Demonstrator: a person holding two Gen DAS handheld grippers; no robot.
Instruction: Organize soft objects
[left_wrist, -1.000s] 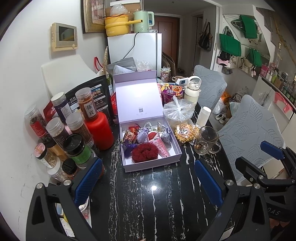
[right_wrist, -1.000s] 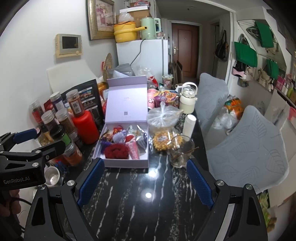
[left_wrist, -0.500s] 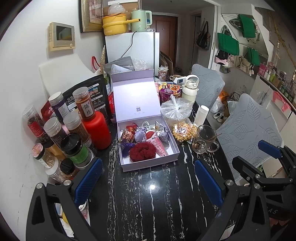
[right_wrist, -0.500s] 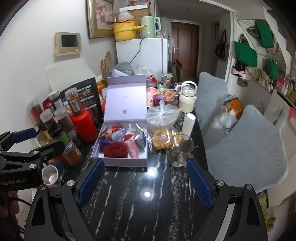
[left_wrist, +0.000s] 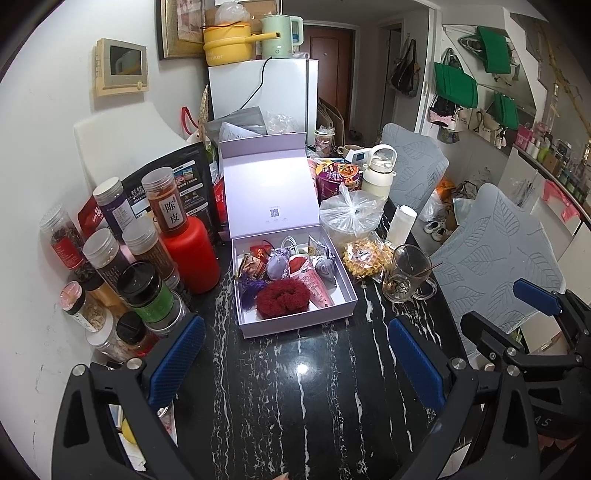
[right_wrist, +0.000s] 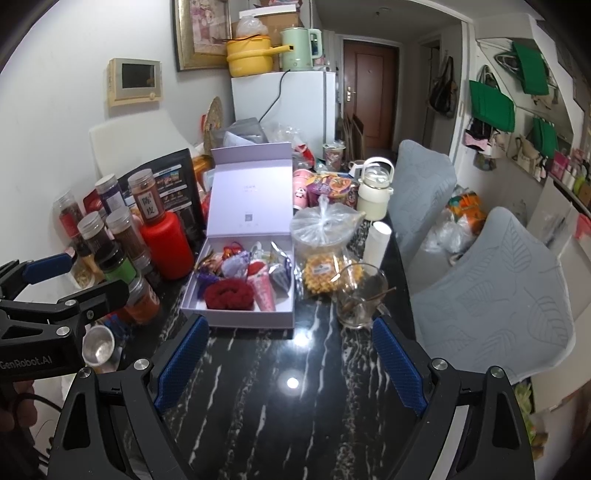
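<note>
While the lavender box (left_wrist: 295, 325) already holds the dark red scrunchie (left_wrist: 282, 297) and small pouches (left_wrist: 277, 266), nothing is gripped: the left gripper (left_wrist: 295, 354) and right gripper (right_wrist: 291, 362) hover near the box's front, jaws wide and empty.

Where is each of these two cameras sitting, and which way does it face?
Left wrist: on the left gripper, angled down over the black table at the open lilac box; its open jaws and the right gripper show.
Right wrist: on the right gripper, facing the same box; its open jaws, the left gripper and a hand show.
Shared: box, red scrunchie, glass mug.
</note>
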